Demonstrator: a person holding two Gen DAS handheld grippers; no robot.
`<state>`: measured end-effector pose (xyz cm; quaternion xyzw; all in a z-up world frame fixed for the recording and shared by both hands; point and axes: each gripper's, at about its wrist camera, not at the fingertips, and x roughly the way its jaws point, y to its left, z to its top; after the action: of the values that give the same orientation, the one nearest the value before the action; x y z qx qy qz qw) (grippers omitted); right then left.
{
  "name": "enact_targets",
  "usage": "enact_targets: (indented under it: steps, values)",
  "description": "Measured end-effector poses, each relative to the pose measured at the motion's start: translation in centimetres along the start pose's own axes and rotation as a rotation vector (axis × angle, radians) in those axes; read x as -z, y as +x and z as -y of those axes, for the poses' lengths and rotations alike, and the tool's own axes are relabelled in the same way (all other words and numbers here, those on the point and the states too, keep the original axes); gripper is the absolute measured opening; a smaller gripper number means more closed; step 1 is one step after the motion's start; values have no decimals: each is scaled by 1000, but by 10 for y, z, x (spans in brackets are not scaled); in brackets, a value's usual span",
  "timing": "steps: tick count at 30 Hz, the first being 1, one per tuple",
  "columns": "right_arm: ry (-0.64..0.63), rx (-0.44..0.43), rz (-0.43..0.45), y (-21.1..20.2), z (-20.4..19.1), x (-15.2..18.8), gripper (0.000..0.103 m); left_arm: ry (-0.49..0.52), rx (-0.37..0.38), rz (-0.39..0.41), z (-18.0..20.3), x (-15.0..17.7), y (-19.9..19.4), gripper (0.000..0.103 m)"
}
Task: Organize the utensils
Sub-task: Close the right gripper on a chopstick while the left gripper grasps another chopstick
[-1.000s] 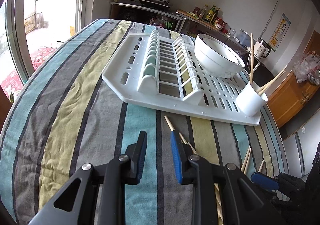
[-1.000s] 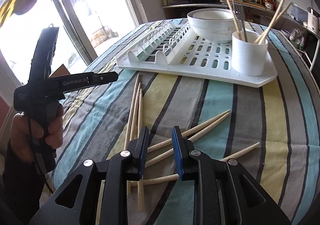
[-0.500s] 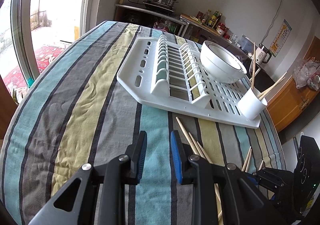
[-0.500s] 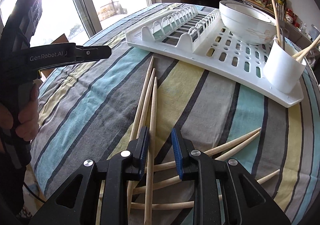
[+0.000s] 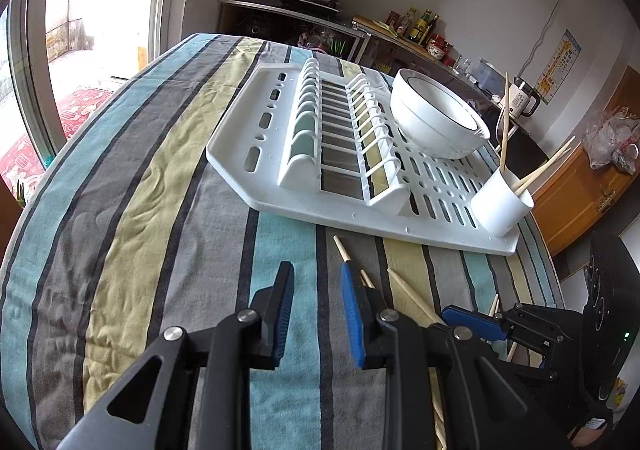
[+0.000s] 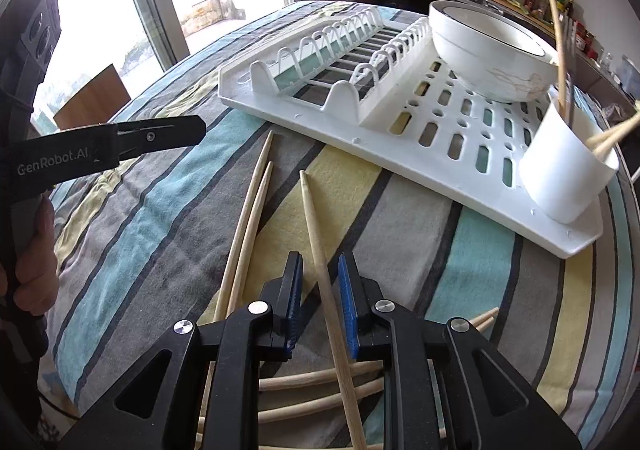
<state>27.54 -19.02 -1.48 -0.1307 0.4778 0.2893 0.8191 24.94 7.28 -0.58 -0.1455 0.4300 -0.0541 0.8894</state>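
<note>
Right gripper (image 6: 319, 290) is down over the loose wooden chopsticks on the striped cloth at the near edge of the surface — one chopstick (image 6: 320, 250) runs straight up between its jaws, which stand a little apart either side of it, not yet pinching as far as I can judge. So this looks like the pick-up step. Next it wants a squeeze on that slim, smooth, tapered stick, then a lift toward the white cup (image 6: 568, 173) at the near right corner of the white plastic drying rack (image 6: 440, 129), where other chopsticks already stand. Left gripper (image 5: 316, 302) hovers with jaws open and empty — nothing between them. A glossy white bowl (image 6: 488, 49) sits on the slotted rack behind the cup.
</note>
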Motion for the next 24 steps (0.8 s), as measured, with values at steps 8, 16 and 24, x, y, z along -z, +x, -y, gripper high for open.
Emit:
enact_targets:
  steps: [8,16,24]
  values:
    - [-35,-7,-20,16,-5,-23,6,-7,-14,-13,-5,-1,4,26]
    - [65,30,-12,5,24,-9,6,14,-19,-101,16,-11,32,26]
    - [94,24,1,-3,37,-2,6,-32,-112,-158,29,-21,56,26]
